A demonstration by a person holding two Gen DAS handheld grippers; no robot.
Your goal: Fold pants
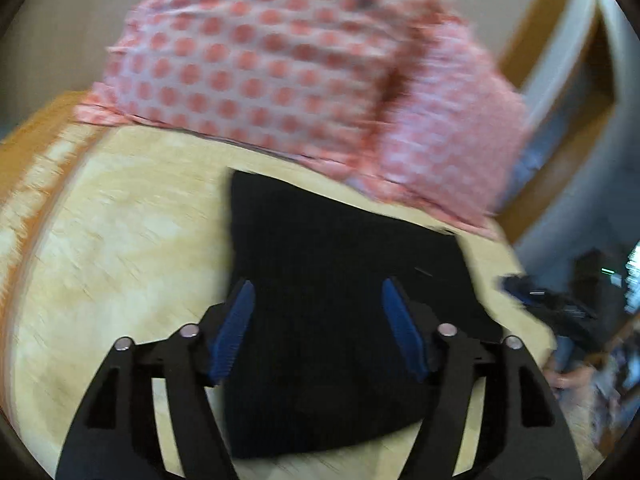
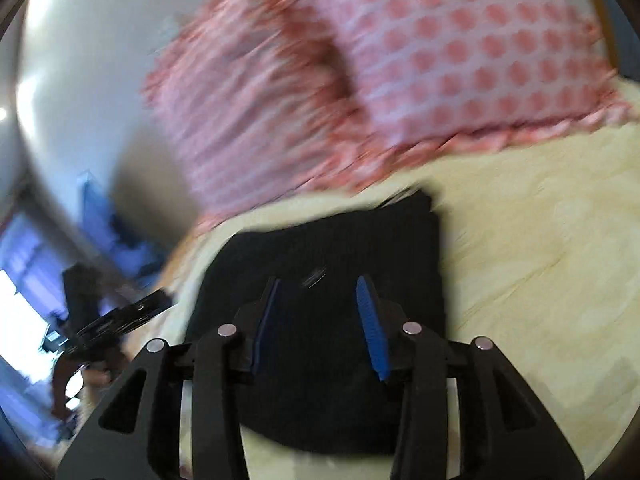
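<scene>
Black pants point(image 1: 340, 280) lie folded, soft and limp, best pinched at an edge; both tongs point(image 1: 318, 328) point(image 2: 318, 324) held open, empty.

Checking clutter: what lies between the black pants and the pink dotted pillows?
Only a bare strip of yellow bedsheet separates the black pants from the pillows, seen in both wrist views.

Two pink pillows with red dots, pillow one point(image 1: 248, 64) and pillow two point(image 1: 452, 140), are lying side by side, touching, at the far end of a bed with a pale yellow sheet point(image 1: 120, 216). Orange wooden bed frame point(image 1: 28, 148) is showing along the edge. Background is too blurred to read.
</scene>
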